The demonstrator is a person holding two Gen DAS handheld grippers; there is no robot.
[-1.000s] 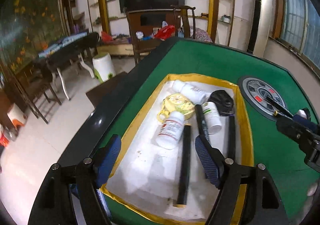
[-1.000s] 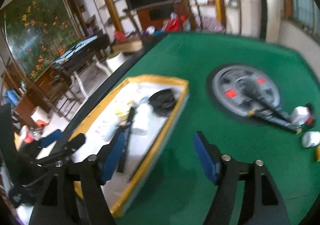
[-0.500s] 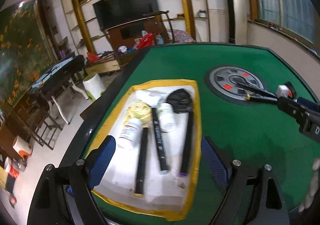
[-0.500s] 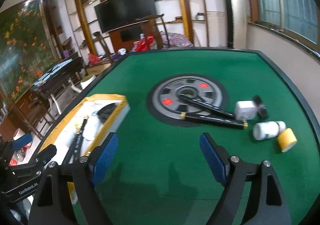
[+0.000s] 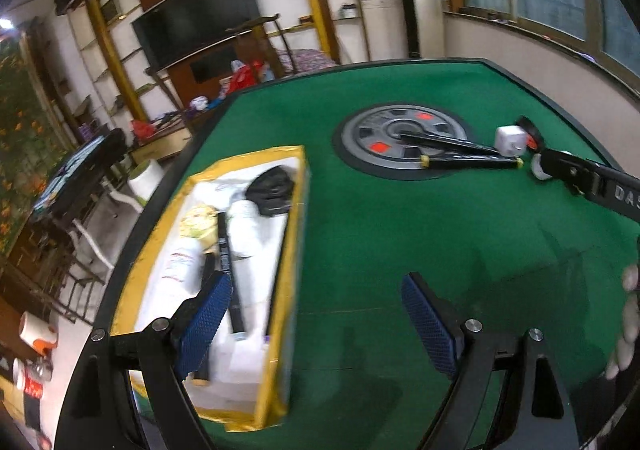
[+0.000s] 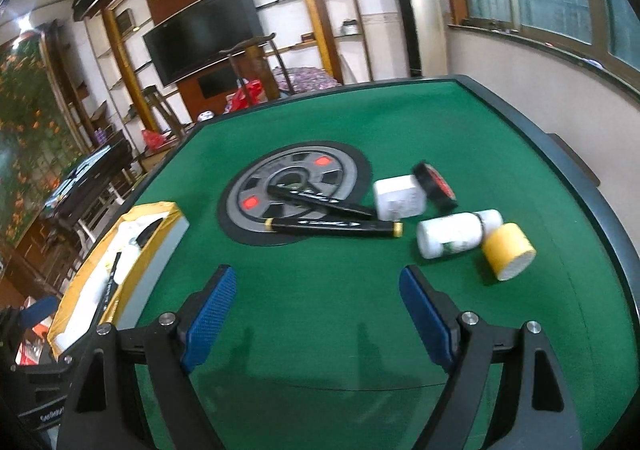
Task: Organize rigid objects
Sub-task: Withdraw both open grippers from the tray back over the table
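Note:
A yellow-rimmed tray on the green table holds white bottles, black pens and a black round object. It also shows in the right wrist view. Loose on the table lie two black pens, a white cube, a black-and-red roll, a white bottle and a yellow roll. My left gripper is open and empty beside the tray's right edge. My right gripper is open and empty, short of the loose objects.
A grey round disc is set in the table's middle, under the pens. The table's dark rim runs along the right. Chairs, a dark side table and shelves stand beyond the left edge.
Both grippers have swung right, away from the tray and toward the loose objects. The left gripper, over the tray a second ago, is now beside it. Both stay open.

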